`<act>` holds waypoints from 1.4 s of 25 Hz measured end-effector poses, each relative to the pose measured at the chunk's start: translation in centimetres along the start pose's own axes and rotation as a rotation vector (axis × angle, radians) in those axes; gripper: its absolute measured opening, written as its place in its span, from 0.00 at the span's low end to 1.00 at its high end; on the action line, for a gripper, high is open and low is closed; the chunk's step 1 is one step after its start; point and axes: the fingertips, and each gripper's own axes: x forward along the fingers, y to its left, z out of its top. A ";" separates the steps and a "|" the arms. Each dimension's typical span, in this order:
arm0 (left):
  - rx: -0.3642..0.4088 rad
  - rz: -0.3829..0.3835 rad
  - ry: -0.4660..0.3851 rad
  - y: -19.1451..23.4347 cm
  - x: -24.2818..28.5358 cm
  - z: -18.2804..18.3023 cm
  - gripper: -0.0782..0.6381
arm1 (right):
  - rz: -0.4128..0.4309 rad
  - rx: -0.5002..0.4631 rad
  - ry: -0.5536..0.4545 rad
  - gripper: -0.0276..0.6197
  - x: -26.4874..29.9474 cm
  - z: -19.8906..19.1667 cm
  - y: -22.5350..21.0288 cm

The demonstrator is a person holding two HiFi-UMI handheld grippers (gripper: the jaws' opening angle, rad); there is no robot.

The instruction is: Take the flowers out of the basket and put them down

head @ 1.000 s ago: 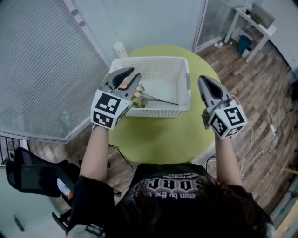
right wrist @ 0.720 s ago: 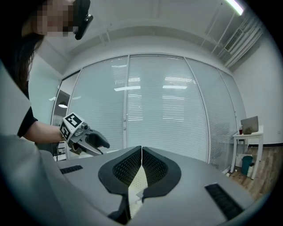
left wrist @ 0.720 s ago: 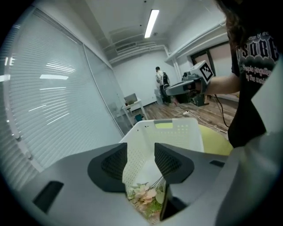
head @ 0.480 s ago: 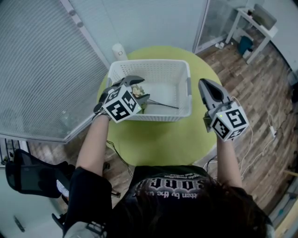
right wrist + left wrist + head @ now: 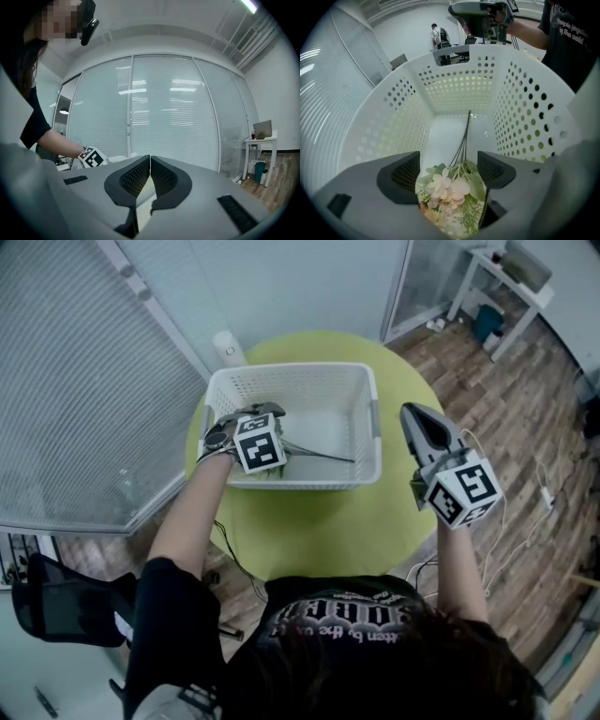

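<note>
**Item:** small artificial flowers [image 5: 449,192], pale pink fabric blooms on thin dark wire stems.
**Location:** inside white perforated plastic basket [image 5: 525,108].
**Handling (judged):** light, with crushable heads; take hold where the stems gather.
**Left gripper** [image 5: 448,169]: jaws opening, blooms lying loose between them.
**Right gripper** [image 5: 150,160]: jaws pressed together, empty.

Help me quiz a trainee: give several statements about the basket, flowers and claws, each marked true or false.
1. The flowers lie outside the basket. False: they are in it, between the left claw's opening jaws.
2. The right claw is shut with nothing in it. True.
3. The basket stands on a green table. True.
4. The right claw reaches into the basket. False: it hovers outside, to the basket's right.
</note>
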 end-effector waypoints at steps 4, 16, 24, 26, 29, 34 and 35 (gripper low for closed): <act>0.009 -0.064 0.066 -0.6 2.0 -1.5 0.67 | -0.014 0.006 0.008 0.09 -0.2 -0.5 -0.7; 0.007 -0.142 0.180 -2.1 6.4 -4.9 0.67 | -0.001 0.055 0.018 0.09 0.4 -1.8 -0.7; 0.085 -0.162 0.229 -3.1 7.3 -6.1 0.55 | 0.000 0.067 0.016 0.09 0.3 -1.7 -0.5; 0.098 -0.166 0.233 -3.0 7.5 -6.1 0.52 | 0.004 0.065 0.018 0.09 0.4 -1.7 -0.3; 0.100 -0.175 0.231 -3.0 7.5 -6.0 0.44 | 0.011 0.058 0.022 0.09 0.4 -1.8 0.0; 0.087 -0.171 0.208 -2.8 7.0 -5.6 0.34 | 0.020 0.042 0.031 0.09 0.6 -1.7 0.6; 0.088 -0.166 0.203 -2.7 6.8 -5.5 0.31 | 0.020 0.040 0.029 0.09 0.6 -1.6 0.6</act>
